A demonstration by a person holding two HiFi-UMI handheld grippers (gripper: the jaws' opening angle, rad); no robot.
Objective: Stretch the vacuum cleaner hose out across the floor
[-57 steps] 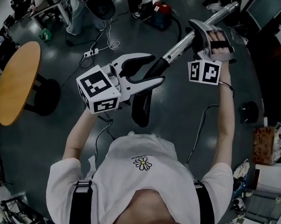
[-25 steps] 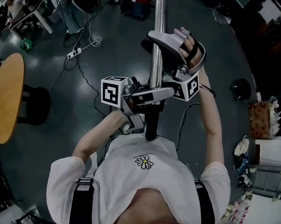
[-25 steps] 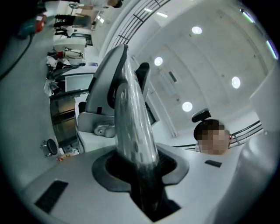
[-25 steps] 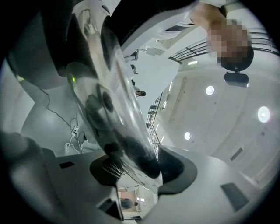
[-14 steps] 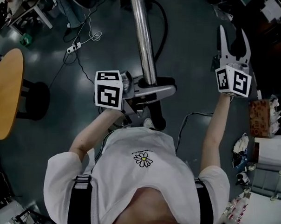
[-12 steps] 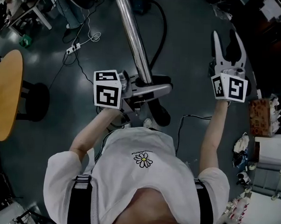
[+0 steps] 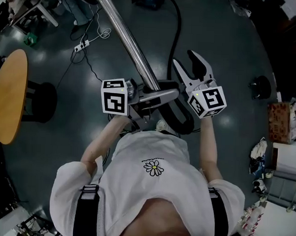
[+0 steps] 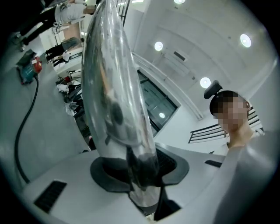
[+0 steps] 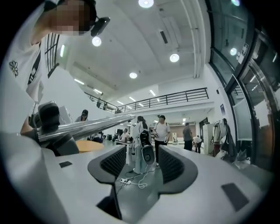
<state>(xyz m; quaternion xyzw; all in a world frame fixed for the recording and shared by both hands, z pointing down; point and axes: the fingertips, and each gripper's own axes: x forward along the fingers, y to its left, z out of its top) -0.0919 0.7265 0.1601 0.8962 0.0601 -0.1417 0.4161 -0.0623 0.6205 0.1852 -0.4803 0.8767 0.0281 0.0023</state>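
Observation:
The vacuum cleaner's chrome tube (image 7: 129, 41) slants from the top left of the head view down to my chest. My left gripper (image 7: 163, 93) is shut on its lower end, just above the black handle (image 7: 180, 119). In the left gripper view the tube (image 8: 113, 87) fills the gap between the jaws of the left gripper (image 8: 140, 175). The black hose (image 7: 177, 28) curves from the handle up to the top edge. My right gripper (image 7: 184, 57) hangs open and empty right of the tube, jaws pointing up-left. In the right gripper view the right gripper (image 9: 140, 164) holds nothing, and the tube (image 9: 87, 124) passes to its left.
A round wooden table (image 7: 9, 94) and a black stool base (image 7: 41, 100) stand at the left. A power strip with white cable (image 7: 85, 41) lies on the grey floor. Boxes and clutter (image 7: 280, 123) line the right. Several people (image 9: 162, 131) stand in the distance.
The right gripper let go of the tube, swung out to the right, then came back beside the handle, open. The tube's far end tipped to the left. The left gripper kept its hold.

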